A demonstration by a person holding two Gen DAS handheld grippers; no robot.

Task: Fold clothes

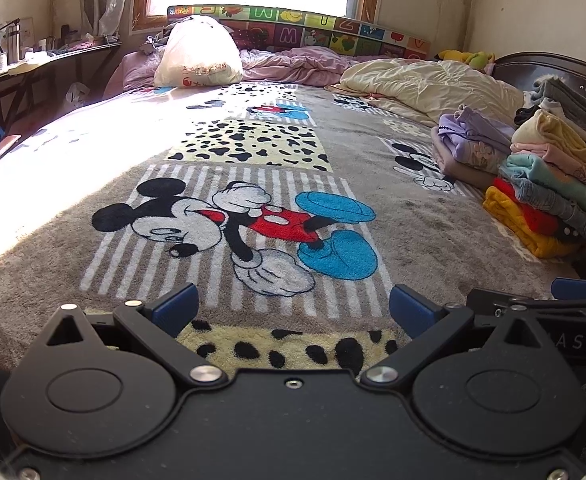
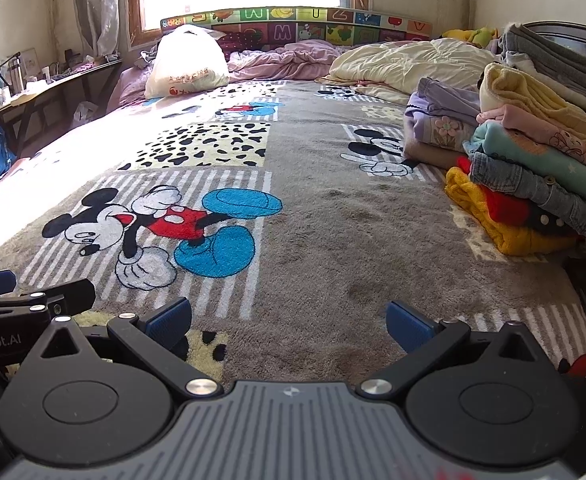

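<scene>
The left gripper (image 1: 293, 306) has its blue-padded jaws spread wide with nothing between them, hovering just above the near edge of the Mickey Mouse blanket (image 1: 373, 160). The right gripper (image 2: 289, 320) is spread equally wide and also holds nothing; it sits just beside the left one over the same near edge. On the left gripper's body, seen from the right wrist view, white lettering reads "Robot.AI"; on the right gripper's body, seen from the left wrist view, only the letters "AS" can be read.

The stack of folded clothes (image 2: 533, 184) rests on the blanket's right side, near the dark headboard. From the bottom it shows a yellow knit, a red piece, blue denim with buttons, a teal top with small stars, a pink garment with a printed figure, and a pale yellow knit, with grey pieces leaning behind. Just beyond it on the blanket lies a second, smaller pile (image 2: 441, 120) of lilac and beige garments, one bearing a flower motif.

At the blanket's far end stands a white plastic bag (image 2: 187, 64) with red printing too blurred to read, and behind it an alphabet mat (image 2: 293, 26) showing the letters W, U, Z, M and V.
</scene>
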